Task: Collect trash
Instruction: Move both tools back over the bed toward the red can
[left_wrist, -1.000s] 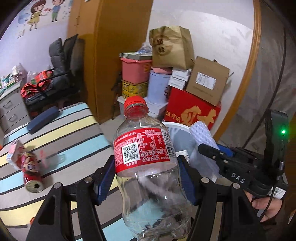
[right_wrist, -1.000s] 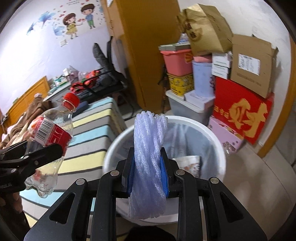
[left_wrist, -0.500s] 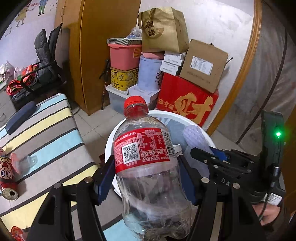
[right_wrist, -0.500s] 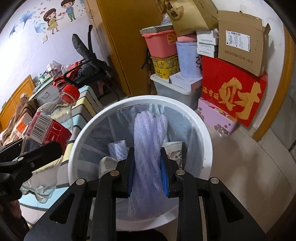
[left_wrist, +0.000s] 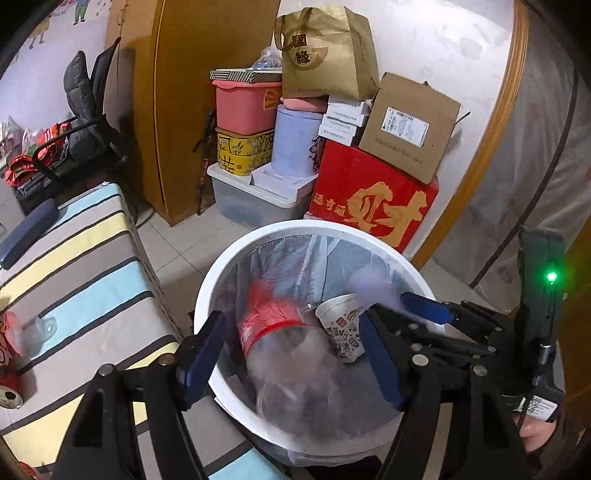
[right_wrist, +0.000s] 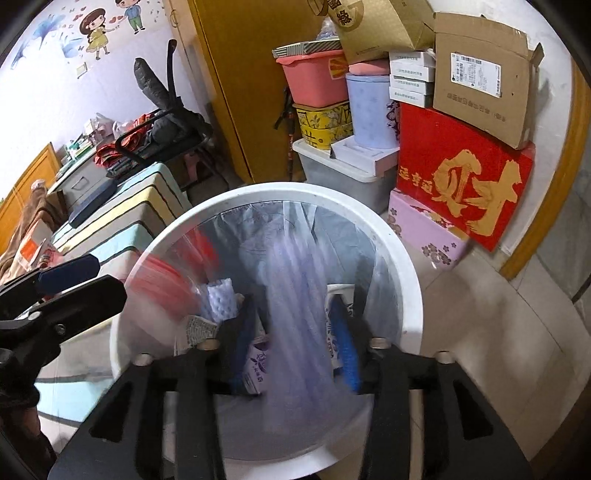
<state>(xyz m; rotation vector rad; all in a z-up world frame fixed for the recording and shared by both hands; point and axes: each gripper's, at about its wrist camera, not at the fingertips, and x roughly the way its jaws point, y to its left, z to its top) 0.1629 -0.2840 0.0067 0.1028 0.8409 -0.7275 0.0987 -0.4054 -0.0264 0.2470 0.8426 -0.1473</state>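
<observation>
Both grippers hang over a white trash bin (left_wrist: 207, 291) lined with a clear bag. My left gripper (left_wrist: 291, 354) is open; the clear Coca-Cola bottle with a red label (left_wrist: 273, 325) is blurred, falling between its jaws into the bin. My right gripper (right_wrist: 295, 339) is open; the purple foam net (right_wrist: 295, 288) is blurred, dropping between its jaws into the bin (right_wrist: 406, 266). A printed paper cup (left_wrist: 340, 328) and other foam and wrappers lie in the bin.
A striped table (left_wrist: 81, 266) stands left of the bin, with a red can (left_wrist: 7, 373) and a dark case (left_wrist: 26, 232). Stacked boxes, a red box (left_wrist: 373, 199) and tubs stand behind the bin beside a wooden cabinet (left_wrist: 192, 92).
Both grippers moved over the bin and opened. The bottle left the left jaws and the foam net left the right jaws; both are falling into the bin.
</observation>
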